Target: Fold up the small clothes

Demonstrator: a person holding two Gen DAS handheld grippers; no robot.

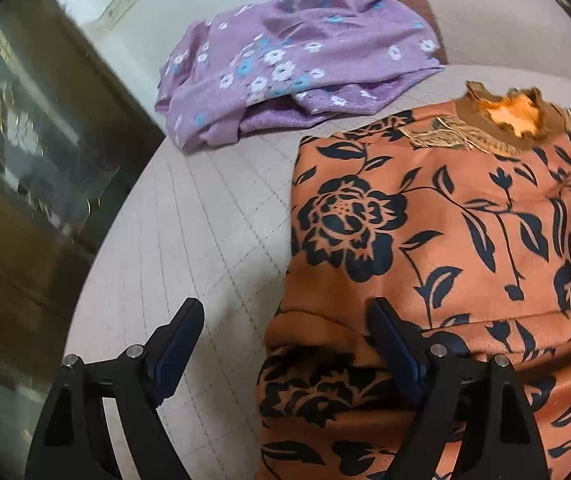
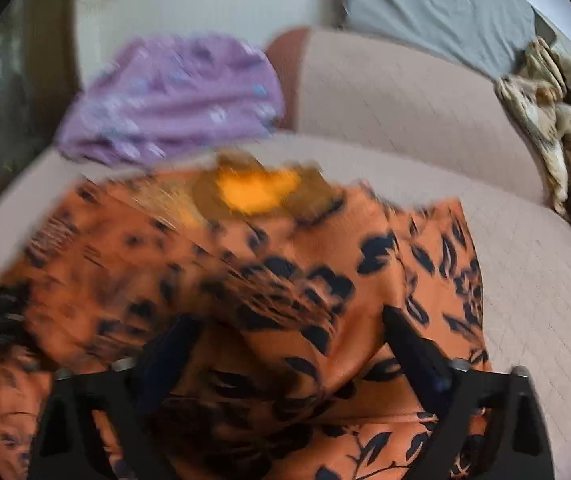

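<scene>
An orange top with dark blue flowers point(image 1: 425, 220) lies spread on the pale quilted seat point(image 1: 189, 208), collar at the far end. My left gripper point(image 1: 285, 314) is open over its near left edge: one finger above bare seat, the other above the cloth, with nothing pinched. The right wrist view is blurred. There the same orange top point(image 2: 325, 260) fills the middle, with a raised fold running toward my right gripper point(image 2: 289, 326). Its jaws stand wide apart over the cloth and their pads press on nothing.
A crumpled purple flowered garment point(image 1: 293, 60) point(image 2: 173, 96) lies on the seat's far left. The seat's backrest point(image 2: 385, 92) rises behind, with a grey sheet point(image 2: 437, 8) beyond and a beige patterned cloth point(image 2: 545, 120) at right. A dark glass-fronted surface point(image 1: 25, 140) borders the left.
</scene>
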